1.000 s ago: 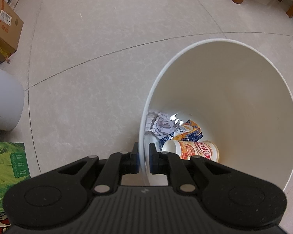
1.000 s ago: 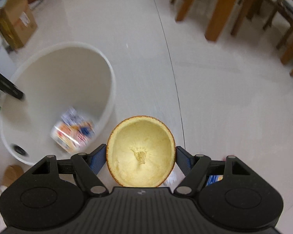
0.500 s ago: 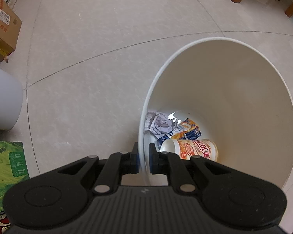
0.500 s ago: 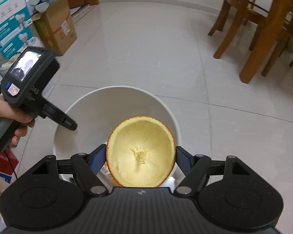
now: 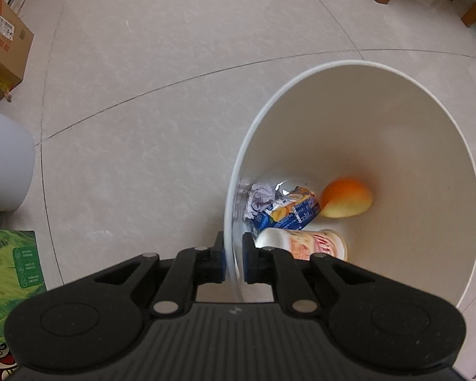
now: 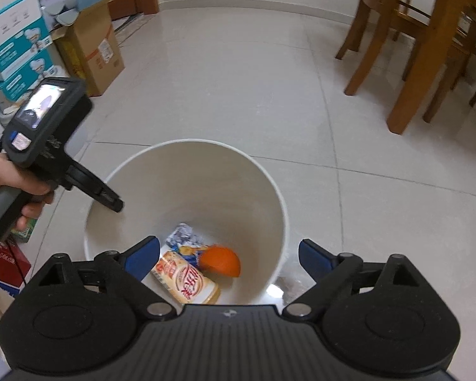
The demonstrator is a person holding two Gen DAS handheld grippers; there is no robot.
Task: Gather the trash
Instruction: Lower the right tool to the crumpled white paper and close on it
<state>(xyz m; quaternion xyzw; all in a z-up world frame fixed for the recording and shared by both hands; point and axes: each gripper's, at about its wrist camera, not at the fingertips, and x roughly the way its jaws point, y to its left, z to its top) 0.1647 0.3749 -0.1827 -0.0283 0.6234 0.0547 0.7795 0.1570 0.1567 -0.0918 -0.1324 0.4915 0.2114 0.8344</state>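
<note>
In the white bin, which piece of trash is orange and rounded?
The orange peel, lying dome-up beside the printed cup; the other pieces are packaging or crumpled paper.

One white bin (image 6: 187, 171) holds four things: one orange peel (image 6: 220, 261), one cup (image 6: 185, 282), one blue packet (image 5: 290, 214), one paper ball (image 5: 260, 197).

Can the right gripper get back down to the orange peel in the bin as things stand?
Probably yes: the right gripper is open right above the bin, and the orange peel lies uncovered on top.
</note>
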